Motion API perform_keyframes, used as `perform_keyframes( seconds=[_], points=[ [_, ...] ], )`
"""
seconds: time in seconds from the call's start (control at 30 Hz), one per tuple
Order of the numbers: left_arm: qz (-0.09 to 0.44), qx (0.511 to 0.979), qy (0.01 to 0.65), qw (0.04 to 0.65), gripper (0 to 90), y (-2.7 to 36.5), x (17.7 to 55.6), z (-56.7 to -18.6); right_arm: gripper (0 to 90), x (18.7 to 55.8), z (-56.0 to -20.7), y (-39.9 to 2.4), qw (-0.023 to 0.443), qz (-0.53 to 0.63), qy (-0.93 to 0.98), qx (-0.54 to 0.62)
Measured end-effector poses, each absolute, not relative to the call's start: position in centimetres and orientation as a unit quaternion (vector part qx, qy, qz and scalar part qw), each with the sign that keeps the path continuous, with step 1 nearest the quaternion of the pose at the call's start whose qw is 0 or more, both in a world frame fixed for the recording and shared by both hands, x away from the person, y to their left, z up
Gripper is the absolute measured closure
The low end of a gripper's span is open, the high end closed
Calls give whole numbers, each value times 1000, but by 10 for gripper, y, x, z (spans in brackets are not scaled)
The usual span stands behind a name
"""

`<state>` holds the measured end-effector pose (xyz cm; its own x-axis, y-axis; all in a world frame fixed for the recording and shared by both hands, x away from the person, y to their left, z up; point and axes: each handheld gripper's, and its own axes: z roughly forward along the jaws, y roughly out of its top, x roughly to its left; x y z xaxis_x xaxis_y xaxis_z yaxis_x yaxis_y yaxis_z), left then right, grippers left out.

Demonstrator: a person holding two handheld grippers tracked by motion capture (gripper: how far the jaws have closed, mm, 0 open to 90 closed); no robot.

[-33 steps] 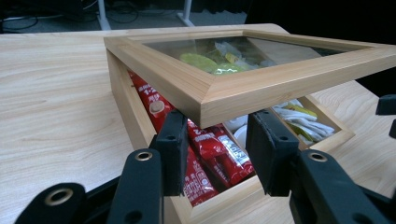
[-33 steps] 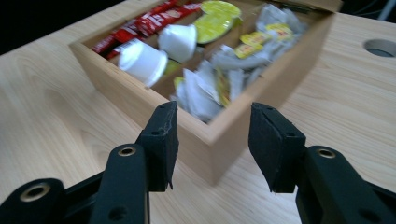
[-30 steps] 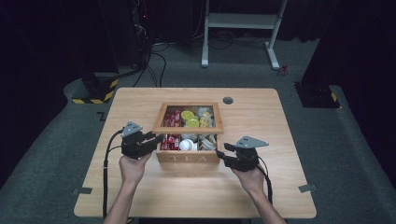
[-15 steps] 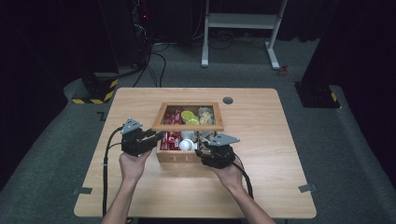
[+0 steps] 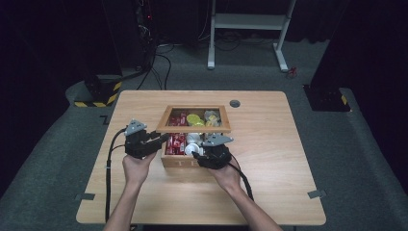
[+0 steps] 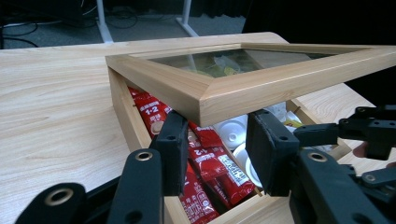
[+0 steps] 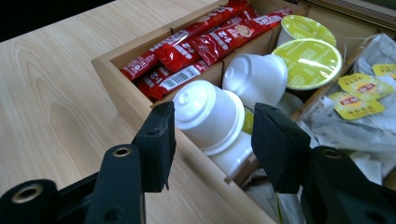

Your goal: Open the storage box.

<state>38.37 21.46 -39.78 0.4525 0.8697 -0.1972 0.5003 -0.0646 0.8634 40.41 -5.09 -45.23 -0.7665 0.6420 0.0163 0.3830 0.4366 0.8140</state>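
A wooden box (image 5: 179,162) stands mid-table, its glass-paned lid (image 5: 195,129) propped up. My left gripper (image 5: 161,139) is at the box's left side, shut on the lid's front frame (image 6: 261,88) and holding it raised over red sachets (image 6: 210,163). My right gripper (image 5: 195,153) reaches in over the front wall. Its jaws have just been opening and now stand open around a white capsule (image 7: 205,109), with a gap at the right pad (image 7: 275,140). A second white capsule (image 7: 257,77) lies just behind it.
Inside the box are red sachets (image 7: 196,51), green-lidded capsules (image 7: 308,60) and tea bags with yellow tags (image 7: 364,98). A dark round grommet (image 5: 235,103) sits in the table behind the box. A white desk frame (image 5: 250,29) stands on the floor beyond.
My right gripper has moved left from the box's right front corner to over the white capsules. The left gripper and the raised lid have kept still.
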Motion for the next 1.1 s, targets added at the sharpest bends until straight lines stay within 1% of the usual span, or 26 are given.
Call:
perform_keyframes(
  seconds=[0.57, 1.1],
  points=[
    [193, 706, 486, 478, 593, 214, 386, -395, 473, 417, -451, -22, 160, 418, 840, 306],
    [188, 704, 484, 484, 594, 210, 394, -391, 462, 424, -460, -18, 158, 399, 849, 309]
  ],
)
